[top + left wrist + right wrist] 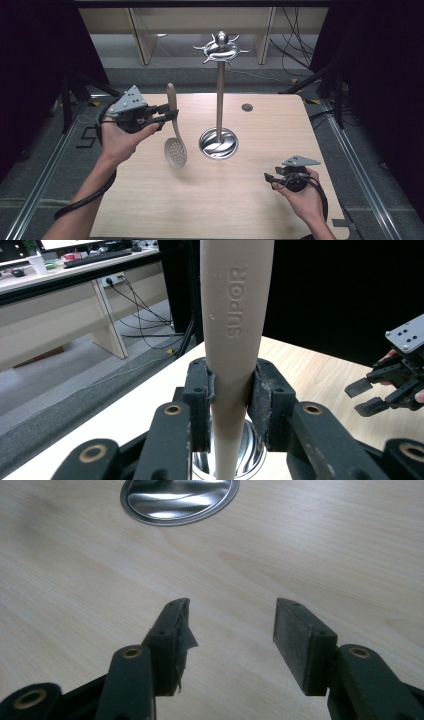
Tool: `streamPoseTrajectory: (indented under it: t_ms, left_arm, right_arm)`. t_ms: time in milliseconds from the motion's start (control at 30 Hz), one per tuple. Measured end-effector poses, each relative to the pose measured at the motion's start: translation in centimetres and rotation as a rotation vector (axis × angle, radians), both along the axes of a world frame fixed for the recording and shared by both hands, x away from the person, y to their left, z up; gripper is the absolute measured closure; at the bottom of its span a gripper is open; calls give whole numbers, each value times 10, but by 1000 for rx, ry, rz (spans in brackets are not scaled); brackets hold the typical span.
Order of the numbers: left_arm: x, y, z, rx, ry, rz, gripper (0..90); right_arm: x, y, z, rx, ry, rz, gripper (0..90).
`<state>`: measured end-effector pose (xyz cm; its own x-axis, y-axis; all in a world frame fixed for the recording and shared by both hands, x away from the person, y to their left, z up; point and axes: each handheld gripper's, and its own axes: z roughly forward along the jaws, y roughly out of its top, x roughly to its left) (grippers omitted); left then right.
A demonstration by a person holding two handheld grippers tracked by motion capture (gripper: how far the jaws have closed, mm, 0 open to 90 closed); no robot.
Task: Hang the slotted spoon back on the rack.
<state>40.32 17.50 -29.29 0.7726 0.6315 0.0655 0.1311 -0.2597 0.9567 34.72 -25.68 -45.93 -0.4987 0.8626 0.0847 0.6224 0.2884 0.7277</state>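
- Left gripper (167, 114) clamped on the slotted spoon (175, 145) at mid-handle; the spoon hangs above the table (150, 210), toward its far left corner, left of the rack (219, 100).
- Right gripper (272, 179) near the right edge, jaws apart, empty.
- Risk: the smooth tapered handle could pivot or slip in the pads; the swinging bowl could then knock the rack's pole.

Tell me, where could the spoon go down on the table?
Bare wood lies along the near edge of the table, between both hands, and on the far right past the stand. It is crowded where the spoon hangs beside the stand's base.
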Motion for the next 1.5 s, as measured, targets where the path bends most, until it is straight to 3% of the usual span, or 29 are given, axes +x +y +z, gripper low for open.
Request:
streamPoseTrajectory:
  t_ms: [100,500,833,900,1033,1100,1167,1500]
  left_arm:
    - [2,-2,1,-3,1,1,705]
    - [8,-9,6,-4,4,0,704]
    - [13,-16,8,-10,5,-6,704]
    - [14,-17,9,-10,5,-6,704]
    - [15,-19,10,-10,7,-8,704]
    - [16,-19,10,-16,9,-7,704]
    - [17,-20,11,-14,8,-7,704]
    - [21,-25,13,-14,8,-13,704]
  right_arm:
    - [2,-1,-2,-8,-27,24,488]
    - [2,-2,-2,-8,-27,24,487]
    - [-1,0,0,6,3,-10,487]
    - [0,-2,0,-4,-12,8,486]
    - [0,-1,1,5,3,-3,486]
    - [1,-2,-1,-9,-21,11,485]
    - [-1,0,1,5,11,-11,485]
    - [0,0,0,21,4,0,484]
